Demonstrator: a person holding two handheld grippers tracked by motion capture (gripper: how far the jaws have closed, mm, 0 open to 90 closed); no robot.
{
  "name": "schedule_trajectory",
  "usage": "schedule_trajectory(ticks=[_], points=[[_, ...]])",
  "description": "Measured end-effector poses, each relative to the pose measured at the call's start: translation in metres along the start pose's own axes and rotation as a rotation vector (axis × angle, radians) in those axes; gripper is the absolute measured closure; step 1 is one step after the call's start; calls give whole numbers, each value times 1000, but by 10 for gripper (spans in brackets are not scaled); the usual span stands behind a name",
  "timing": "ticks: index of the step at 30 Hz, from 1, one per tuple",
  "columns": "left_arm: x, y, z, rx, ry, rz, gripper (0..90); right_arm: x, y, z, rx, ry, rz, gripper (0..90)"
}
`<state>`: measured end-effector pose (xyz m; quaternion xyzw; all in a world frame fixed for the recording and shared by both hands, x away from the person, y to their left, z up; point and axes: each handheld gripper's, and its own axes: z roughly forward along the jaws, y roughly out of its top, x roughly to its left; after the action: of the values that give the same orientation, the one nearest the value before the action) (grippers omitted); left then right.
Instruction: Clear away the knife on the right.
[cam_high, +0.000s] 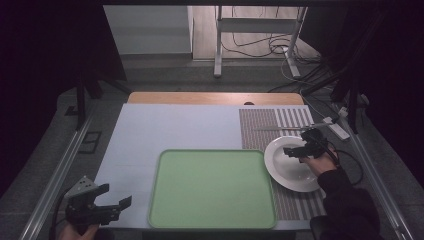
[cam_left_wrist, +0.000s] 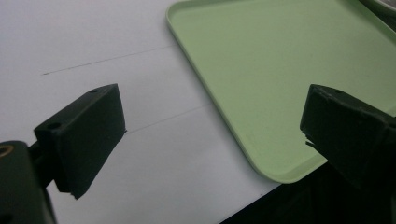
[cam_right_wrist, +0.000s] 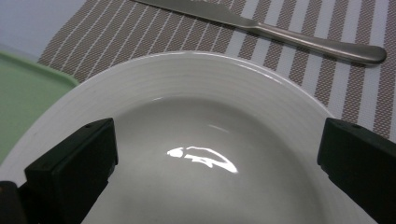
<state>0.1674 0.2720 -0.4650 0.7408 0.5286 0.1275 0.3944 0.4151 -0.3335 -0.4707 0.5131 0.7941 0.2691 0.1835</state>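
The right gripper (cam_high: 296, 152) hovered over the white plate (cam_high: 280, 165), its jaws spread wide with nothing between them. The plate lay on the striped mat (cam_high: 260, 125), at three o'clock from the green tray (cam_high: 210, 187) and just beside it. A knife (cam_high: 280, 128) lay at twelve o'clock from the plate. The left gripper (cam_high: 114, 196), wide open and empty, hung at the table's seven o'clock corner, near the tray.
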Motion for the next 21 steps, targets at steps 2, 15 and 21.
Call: schedule_trajectory(ticks=[2, 15, 21], points=[[0, 0, 0, 0, 0, 0, 62, -3, 2, 2, 0, -3, 6, 0], [0, 0, 0, 1, -1, -1, 62, -16, 17, 17, 8, -23, 43, 0], [0, 0, 0, 1, -1, -1, 62, -21, 24, 25, 11, -39, 51, 0]])
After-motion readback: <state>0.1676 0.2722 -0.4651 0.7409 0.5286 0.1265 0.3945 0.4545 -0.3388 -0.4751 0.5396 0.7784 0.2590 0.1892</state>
